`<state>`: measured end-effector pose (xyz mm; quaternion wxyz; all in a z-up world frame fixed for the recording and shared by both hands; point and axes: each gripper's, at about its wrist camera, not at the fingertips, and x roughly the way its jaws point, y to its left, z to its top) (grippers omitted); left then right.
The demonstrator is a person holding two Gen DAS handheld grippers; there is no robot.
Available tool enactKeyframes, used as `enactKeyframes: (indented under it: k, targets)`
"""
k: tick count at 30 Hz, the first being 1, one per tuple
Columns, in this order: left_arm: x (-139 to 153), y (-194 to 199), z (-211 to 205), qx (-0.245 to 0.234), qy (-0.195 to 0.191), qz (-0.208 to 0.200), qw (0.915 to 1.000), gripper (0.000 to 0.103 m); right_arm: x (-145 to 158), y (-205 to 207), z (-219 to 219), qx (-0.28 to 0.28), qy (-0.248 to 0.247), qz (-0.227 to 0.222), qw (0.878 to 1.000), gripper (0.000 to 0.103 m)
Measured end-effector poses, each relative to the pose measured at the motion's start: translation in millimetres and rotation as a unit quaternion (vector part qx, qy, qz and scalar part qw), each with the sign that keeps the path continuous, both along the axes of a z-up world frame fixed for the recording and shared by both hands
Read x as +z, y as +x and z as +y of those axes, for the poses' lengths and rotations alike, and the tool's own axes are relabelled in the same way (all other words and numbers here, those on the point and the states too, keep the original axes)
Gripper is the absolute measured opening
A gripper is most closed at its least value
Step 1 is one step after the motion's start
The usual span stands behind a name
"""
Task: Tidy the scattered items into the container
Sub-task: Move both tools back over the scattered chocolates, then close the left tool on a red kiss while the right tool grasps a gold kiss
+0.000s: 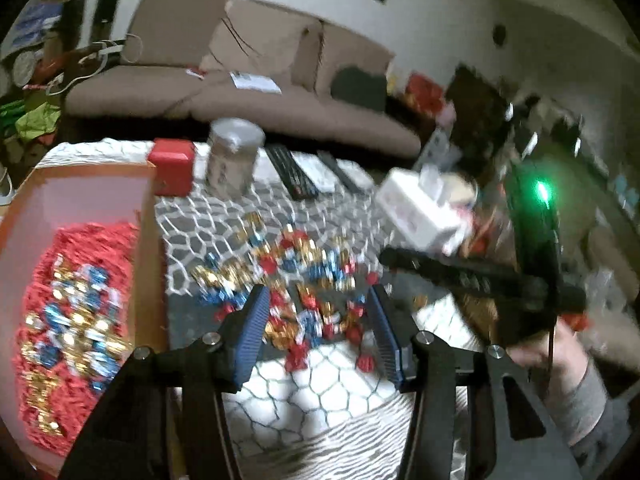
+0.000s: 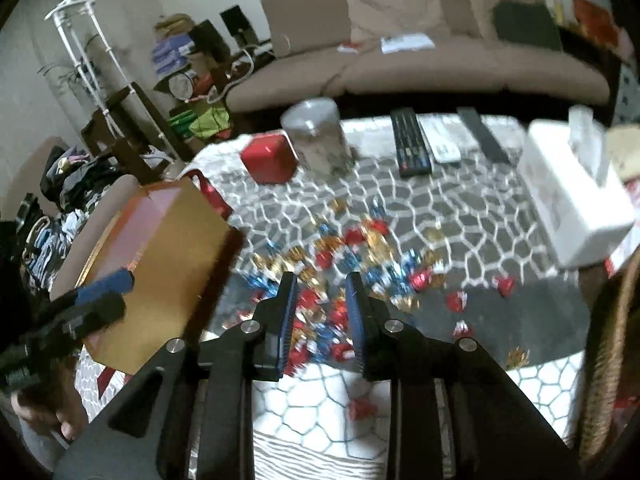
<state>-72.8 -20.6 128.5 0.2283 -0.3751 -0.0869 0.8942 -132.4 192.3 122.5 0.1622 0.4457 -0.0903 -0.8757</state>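
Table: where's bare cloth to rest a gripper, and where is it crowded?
Free: the pale strip of cloth at the near edge, bar one red candy, and the grey patch between box and candies. Crowded: the centre, and the far edge with tin and remotes.

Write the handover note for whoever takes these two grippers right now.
Left gripper: open, nothing between its fingers, above the candy pile.
Right gripper: fingers slightly apart, empty, over the same pile.
Container: orange cardboard box lined with red paper shreds, at the table's left side; a batch of foil-wrapped candies already lies inside.
Left to do: many red, blue and gold foil-wrapped candies remain scattered on the grey-and-white patterned tablecloth, a few strays near the front edge. Pictures are blurred.
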Motion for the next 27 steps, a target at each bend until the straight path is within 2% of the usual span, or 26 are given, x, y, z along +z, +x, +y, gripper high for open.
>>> enactKeyframes:
  k: [5,8,10,12,14,19,27]
  targets:
    - [-27,-9,37,-0.011,-0.064,-0.006,0.9979,0.051,-37,-26,34,-0.034,0.001,-0.042,0.999,0.025]
    - [-47,-16,51,0.000,-0.122,0.000,0.9925,0.051,-60,-36,47,-0.045,0.004,-0.065,0.997,0.025]
    - [-61,-19,55,0.003,-0.146,-0.006,0.9893,0.051,-75,-40,49,-0.045,0.003,-0.079,0.996,0.025]
    - [-70,-21,56,0.001,-0.156,-0.015,0.9876,0.051,-87,-42,47,-0.044,0.006,-0.085,0.995,0.025]
    - [-75,-23,56,0.004,-0.165,-0.021,0.9861,0.051,-96,-48,45,-0.041,0.010,-0.090,0.995,0.030]
    - [-76,-24,53,0.010,-0.157,-0.025,0.9872,0.051,-104,-57,39,-0.039,0.001,-0.093,0.995,0.031]
    - [-79,-27,53,0.015,-0.157,-0.034,0.9868,0.051,-114,-58,27,-0.032,0.018,-0.099,0.994,0.031]
